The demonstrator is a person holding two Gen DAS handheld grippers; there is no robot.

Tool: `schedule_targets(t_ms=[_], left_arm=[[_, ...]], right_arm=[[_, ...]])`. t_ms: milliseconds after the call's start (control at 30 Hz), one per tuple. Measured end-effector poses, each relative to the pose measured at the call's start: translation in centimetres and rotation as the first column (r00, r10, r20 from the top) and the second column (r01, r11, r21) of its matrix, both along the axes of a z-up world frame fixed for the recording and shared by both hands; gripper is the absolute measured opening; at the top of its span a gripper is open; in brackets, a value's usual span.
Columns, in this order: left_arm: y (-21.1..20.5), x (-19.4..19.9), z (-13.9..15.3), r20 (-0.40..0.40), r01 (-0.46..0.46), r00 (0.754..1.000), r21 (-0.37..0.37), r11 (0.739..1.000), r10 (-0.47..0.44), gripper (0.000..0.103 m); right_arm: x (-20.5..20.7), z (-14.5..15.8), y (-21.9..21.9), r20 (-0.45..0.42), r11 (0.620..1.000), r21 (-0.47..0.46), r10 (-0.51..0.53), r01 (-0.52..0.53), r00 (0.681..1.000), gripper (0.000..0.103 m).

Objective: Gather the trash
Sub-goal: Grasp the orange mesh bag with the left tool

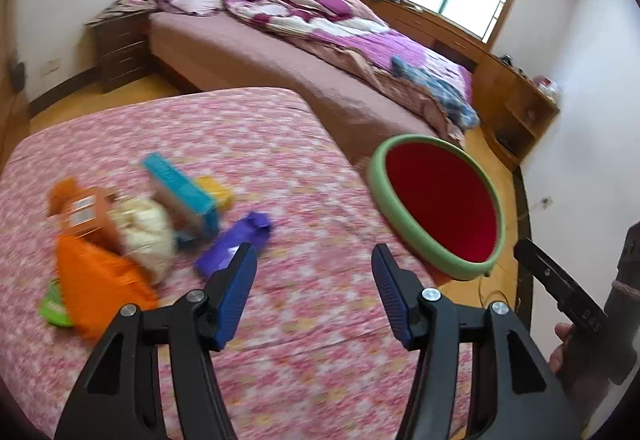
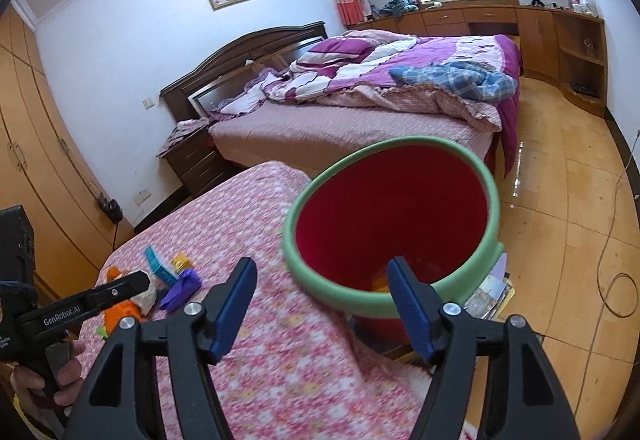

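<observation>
Both tongs gape empty over the pink bedspread (image 1: pixel 304 168) — left gripper (image 1: pixel 314 288) facing the trash pile (image 1: pixel 152 216), right gripper (image 2: pixel 320 300) at the bin (image 2: pixel 394 228). Next, likely, another pick — purple wrapper (image 1: pixel 236 240) lies nearest.

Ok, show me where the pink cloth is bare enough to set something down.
Free: the pink cloth from the purple wrapper across to the green-rimmed red bin, also the far stretch toward the bed. Crowded: the near-left cluster around the orange bag and teal box.
</observation>
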State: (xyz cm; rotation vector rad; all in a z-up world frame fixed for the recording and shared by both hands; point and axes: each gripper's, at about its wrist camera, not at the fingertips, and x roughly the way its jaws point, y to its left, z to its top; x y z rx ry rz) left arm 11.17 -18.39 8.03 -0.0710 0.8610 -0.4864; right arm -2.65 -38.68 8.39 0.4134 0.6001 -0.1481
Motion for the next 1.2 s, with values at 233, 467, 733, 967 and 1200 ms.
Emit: schedule_targets(t_ms=[233,467,733,967,1200], left_arm=[[4.6,-0.8,-0.3,0.021,-0.092,0.996,0.03,0.995,0.091,0.06],[9.0,-0.9,-1.7,0.005,-0.19,0.982,0.055,0.98,0.19,0.06],[12.0,0.3,-4.1,-0.007,-0.285,0.958,0.13,0.95,0.288,0.061],[12.2,2.0,-6.1,-0.053,-0.283,0.955,0.137,0.949,0.292,0.061],[12.2,2.7,-7.6,-0.088,-0.269,0.957,0.096,0.958,0.277,0.061]], right_arm=[[0.6,-0.7,3.5,-0.035,0.999,-0.015,0.046,-0.046,0.998,0.074],[1.1,-1.7,5.6,-0.061,0.997,0.002,0.076,-0.076,0.995,0.075],[1.6,-2.8,7.2,-0.086,0.994,0.014,0.112,-0.111,0.99,0.077],[2.1,-3.3,7.7,-0.101,0.994,0.014,0.111,-0.11,0.989,0.077],[2.4,-3.6,8.2,-0.117,0.993,0.018,0.122,-0.12,0.986,0.077]])
